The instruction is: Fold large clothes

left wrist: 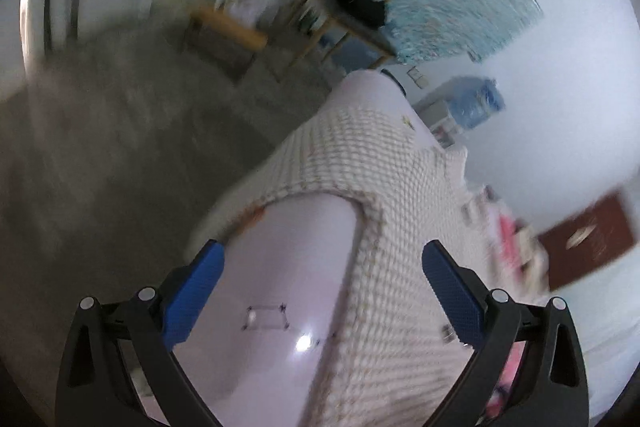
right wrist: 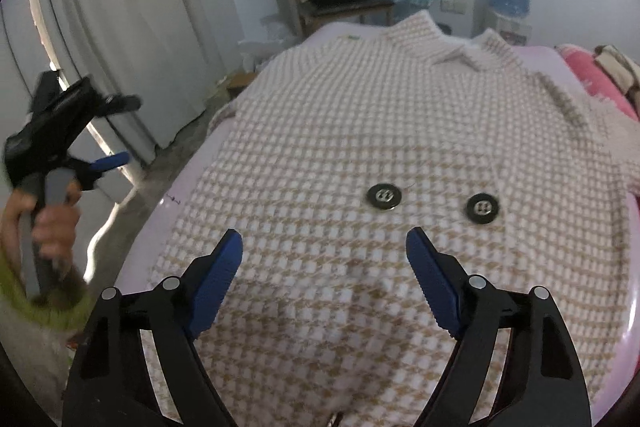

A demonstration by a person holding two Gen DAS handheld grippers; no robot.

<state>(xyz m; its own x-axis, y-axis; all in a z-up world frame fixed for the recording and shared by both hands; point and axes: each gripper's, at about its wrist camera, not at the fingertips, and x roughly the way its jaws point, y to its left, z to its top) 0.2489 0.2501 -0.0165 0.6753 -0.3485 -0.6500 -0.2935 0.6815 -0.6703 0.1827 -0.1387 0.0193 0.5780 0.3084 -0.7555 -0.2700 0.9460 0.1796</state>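
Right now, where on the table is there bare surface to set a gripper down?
Bare strip of the pale table along the checked jacket's left edge, toward the curtain. Crowded: the jacket covers the middle; pink bedding borders the right.

Left gripper (left wrist: 322, 267) jaws apart, above pale table (left wrist: 288, 267); checked garment (left wrist: 384, 211) draped over its far edge.

- Right gripper (right wrist: 324, 251): black arms, blue ribbed pads (right wrist: 218, 283), silver pivot screws.
- Left gripper (right wrist: 116, 131): black body, grey handle.
- Left hand (right wrist: 52, 227): bare skin, green sleeve.
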